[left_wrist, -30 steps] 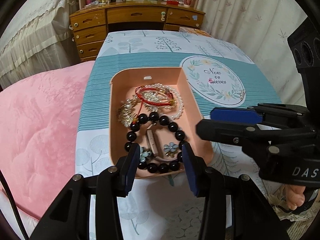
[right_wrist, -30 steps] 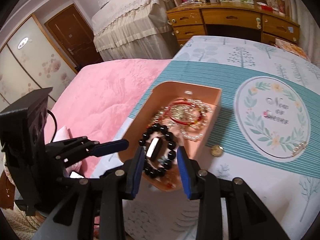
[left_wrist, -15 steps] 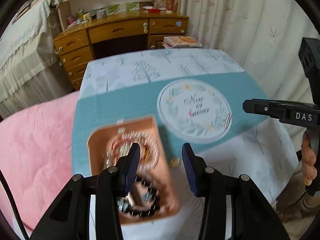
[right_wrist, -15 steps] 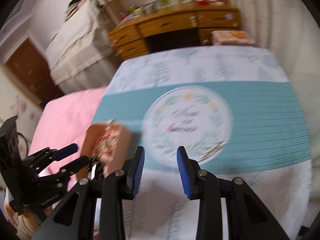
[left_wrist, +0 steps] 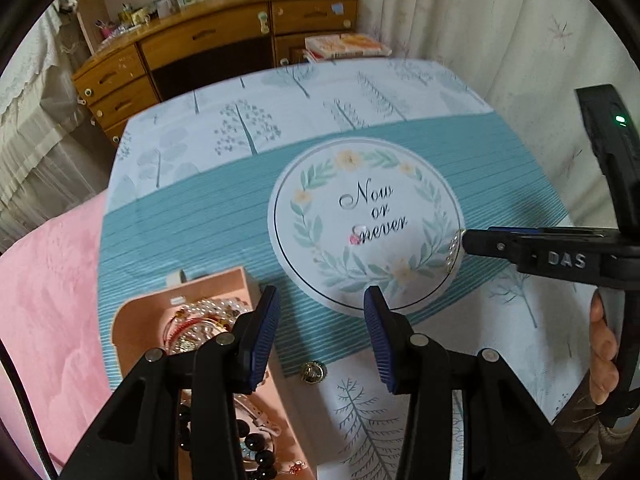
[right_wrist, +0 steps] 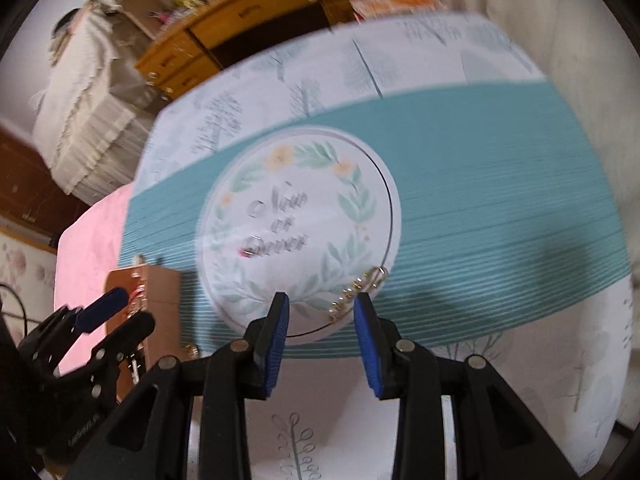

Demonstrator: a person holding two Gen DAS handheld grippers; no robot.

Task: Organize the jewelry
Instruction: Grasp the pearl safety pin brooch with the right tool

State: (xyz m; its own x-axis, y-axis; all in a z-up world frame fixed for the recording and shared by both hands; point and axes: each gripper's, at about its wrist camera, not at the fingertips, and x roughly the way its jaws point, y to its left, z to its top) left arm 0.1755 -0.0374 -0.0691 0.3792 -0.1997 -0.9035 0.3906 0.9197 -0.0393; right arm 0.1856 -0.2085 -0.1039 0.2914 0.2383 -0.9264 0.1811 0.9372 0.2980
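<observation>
A peach jewelry box [left_wrist: 224,280] sits at the table's near left, filled with pearl, red and black-bead bracelets [left_wrist: 192,320]; it also shows in the right wrist view [right_wrist: 160,284]. A pearl hair clip [right_wrist: 356,288] lies on the right rim of the printed circle [left_wrist: 368,224], also seen in the left wrist view [left_wrist: 454,250]. A small gold piece [left_wrist: 312,372] lies beside the box. A tiny pink piece [left_wrist: 354,239] lies on the circle. My left gripper [left_wrist: 320,332] is open and empty. My right gripper [right_wrist: 322,334] is open, just short of the clip.
The table has a teal and white tree-print cloth [left_wrist: 200,216]. A pink bedspread [left_wrist: 44,300] lies to the left. A wooden desk [left_wrist: 200,44] stands behind the table, with books [left_wrist: 344,46] beside it. A curtain [left_wrist: 500,40] hangs at the right.
Both grippers have swung right, away from the box. The right gripper now points at the pearl clip and has come close to it. The left gripper has pulled back from over the box.
</observation>
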